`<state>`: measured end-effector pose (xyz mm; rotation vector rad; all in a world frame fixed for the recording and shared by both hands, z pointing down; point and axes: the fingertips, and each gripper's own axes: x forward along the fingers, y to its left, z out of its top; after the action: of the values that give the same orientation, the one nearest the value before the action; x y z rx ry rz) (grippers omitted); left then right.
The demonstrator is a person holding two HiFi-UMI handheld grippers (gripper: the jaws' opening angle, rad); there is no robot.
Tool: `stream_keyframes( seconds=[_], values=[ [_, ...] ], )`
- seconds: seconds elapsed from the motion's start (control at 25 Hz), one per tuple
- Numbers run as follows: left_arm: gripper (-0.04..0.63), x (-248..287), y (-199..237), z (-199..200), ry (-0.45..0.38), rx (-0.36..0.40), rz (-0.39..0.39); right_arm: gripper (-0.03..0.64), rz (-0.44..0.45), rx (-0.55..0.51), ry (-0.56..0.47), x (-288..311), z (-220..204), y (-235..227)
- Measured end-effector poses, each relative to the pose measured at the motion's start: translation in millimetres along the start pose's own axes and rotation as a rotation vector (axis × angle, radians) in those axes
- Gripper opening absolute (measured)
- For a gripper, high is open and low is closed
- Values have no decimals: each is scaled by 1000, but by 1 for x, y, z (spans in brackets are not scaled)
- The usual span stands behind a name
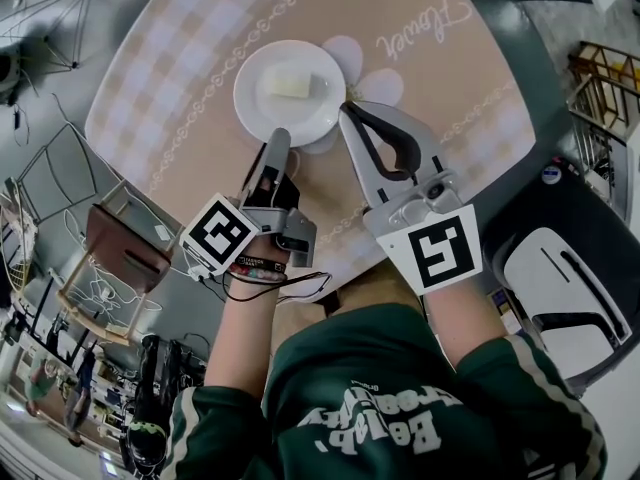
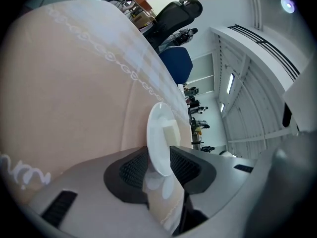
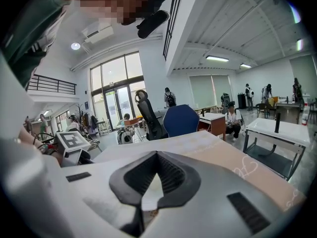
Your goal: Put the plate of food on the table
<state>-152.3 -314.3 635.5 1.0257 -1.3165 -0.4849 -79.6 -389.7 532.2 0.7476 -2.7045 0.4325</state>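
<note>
While the white plate (image 1: 258, 108) lies flat on the cloth-covered tabletop (image 1: 450, 88), its near rim sits between the jaws of the left claw (image 1: 279, 144), which stand spread to either side of it. In the left gripper view (image 2: 161, 168) the plate (image 2: 156, 138) shows edge-on, with one jaw on its underside and the other on its upper face. A pale block of food (image 1: 295, 85) rests on the plate just ahead of those jaws. The right claw (image 1: 348, 110) lies on the beige checked cloth (image 1: 170, 58) just to the right of the plate's rim. Its tips are pressed together with nothing held between them, as the right gripper view (image 3: 144, 200) confirms.
</note>
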Motion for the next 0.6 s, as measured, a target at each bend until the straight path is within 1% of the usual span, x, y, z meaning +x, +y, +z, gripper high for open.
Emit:
stream_keyframes(
  seconds=[0.36, 0.48, 0.6],
  values=[
    [132, -20, 15, -4, -27, 0, 28, 15, 16, -31, -1, -4, 0, 11],
    [132, -22, 13, -4, -29, -4, 13, 15, 20, -72, 0, -5, 2, 17],
    [132, -25, 9, -3, -38, 2, -3, 15, 20, -82, 6, -8, 2, 21]
  ],
)
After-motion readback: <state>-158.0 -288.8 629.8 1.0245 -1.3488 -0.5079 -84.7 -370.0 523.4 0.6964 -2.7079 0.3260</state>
